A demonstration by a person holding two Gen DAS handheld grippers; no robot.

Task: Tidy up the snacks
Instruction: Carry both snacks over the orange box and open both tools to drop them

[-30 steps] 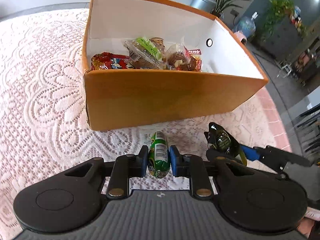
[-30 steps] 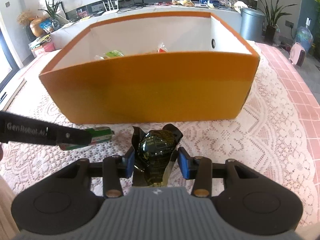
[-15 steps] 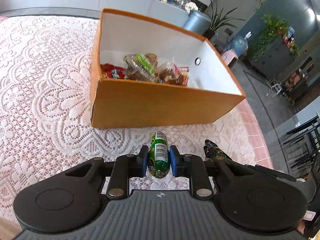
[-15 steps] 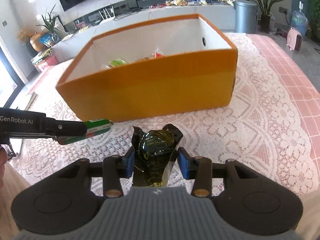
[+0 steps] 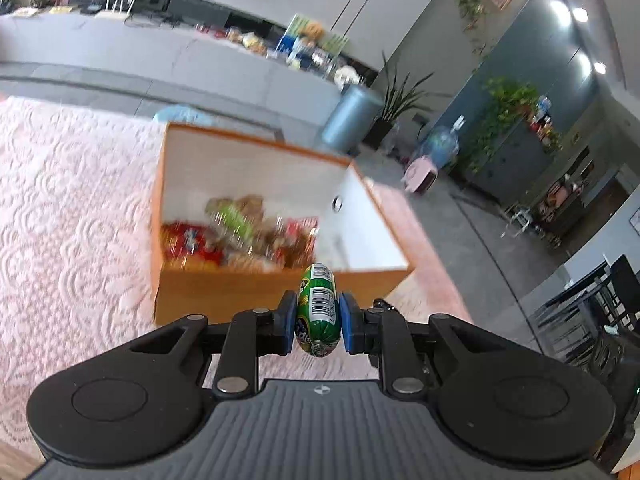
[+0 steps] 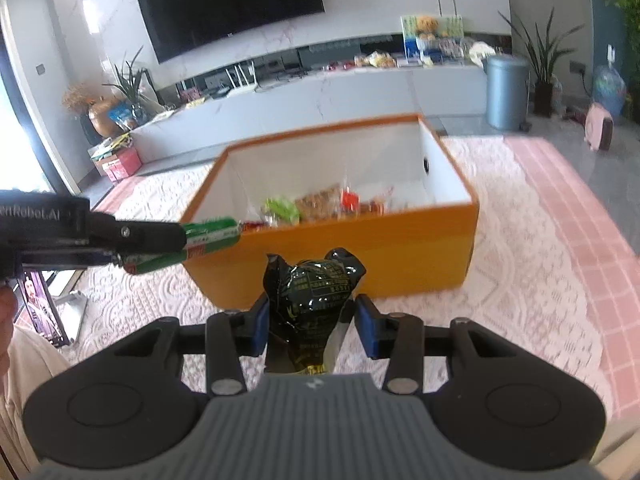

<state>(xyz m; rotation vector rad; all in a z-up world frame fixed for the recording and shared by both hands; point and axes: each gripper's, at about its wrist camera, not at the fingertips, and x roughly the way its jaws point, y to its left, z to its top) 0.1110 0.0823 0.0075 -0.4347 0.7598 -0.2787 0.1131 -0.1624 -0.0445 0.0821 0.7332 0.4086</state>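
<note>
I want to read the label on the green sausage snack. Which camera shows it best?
The left wrist view: the green sausage snack sits close between the left gripper's blue pads, barcode facing the camera. The right wrist view shows it only from the side, farther off and blurred, sticking out of that gripper.

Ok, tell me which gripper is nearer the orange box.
Left. In the right wrist view the left gripper and its green snack reach the orange box at its near corner; the right gripper with the black packet hangs short of the front wall.
</note>
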